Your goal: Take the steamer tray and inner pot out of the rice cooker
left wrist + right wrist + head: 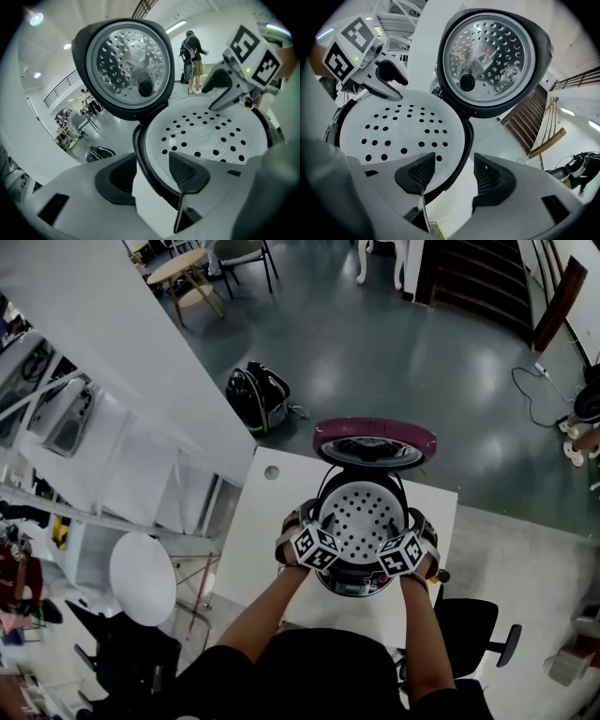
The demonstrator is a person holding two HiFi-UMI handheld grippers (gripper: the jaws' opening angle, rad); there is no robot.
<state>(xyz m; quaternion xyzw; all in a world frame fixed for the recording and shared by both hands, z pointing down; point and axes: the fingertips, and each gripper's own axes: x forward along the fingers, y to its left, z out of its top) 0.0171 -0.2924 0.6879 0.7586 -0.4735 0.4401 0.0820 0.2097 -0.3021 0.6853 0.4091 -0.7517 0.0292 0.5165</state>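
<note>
Jaws astride steamer tray [206,136] in cooker [124,65]

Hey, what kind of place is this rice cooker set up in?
Probably an open office or lab hall, not a home kitchen: a wide polished grey floor, a black wheeled office chair beside the white table, and a dark wooden staircase at the far end.

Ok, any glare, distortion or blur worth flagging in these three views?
Head view: sharp, edges bowed, soft light patches on the floor. Left gripper view: heavy fisheye with dark corners, glints on the lid's metal plate. Right gripper view: same fisheye, bright reflection on that plate, steamer tray evenly lit.
</note>
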